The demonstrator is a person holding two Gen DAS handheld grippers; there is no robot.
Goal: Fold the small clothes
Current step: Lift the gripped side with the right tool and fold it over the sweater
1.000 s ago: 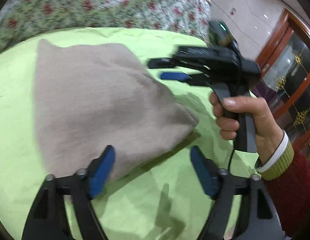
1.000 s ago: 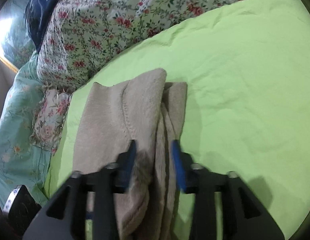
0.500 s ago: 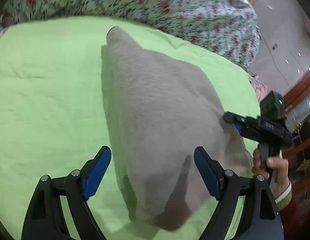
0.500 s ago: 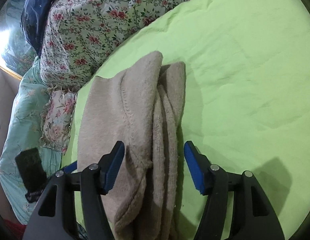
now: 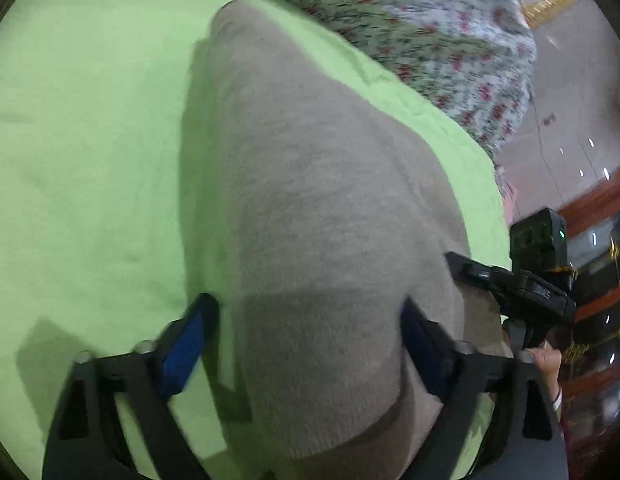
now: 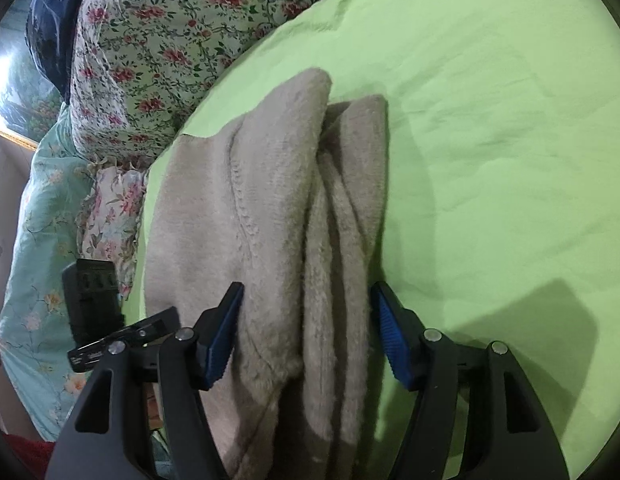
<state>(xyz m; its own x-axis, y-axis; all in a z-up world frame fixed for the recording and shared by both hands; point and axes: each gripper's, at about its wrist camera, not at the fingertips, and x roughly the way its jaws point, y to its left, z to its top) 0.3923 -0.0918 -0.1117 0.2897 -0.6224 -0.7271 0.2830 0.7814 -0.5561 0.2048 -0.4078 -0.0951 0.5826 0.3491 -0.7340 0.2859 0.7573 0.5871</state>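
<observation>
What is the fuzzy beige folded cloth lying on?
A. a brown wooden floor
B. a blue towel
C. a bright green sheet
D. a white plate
C: the fuzzy beige folded cloth lies flat on the bright green sheet, which surrounds it in both wrist views.

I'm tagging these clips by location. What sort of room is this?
Most likely a bedroom in a home: the beige knit garment lies on a bed covered by a green sheet, with a floral quilt bunched at its edge. A tiled floor shows beyond the bed.
</observation>
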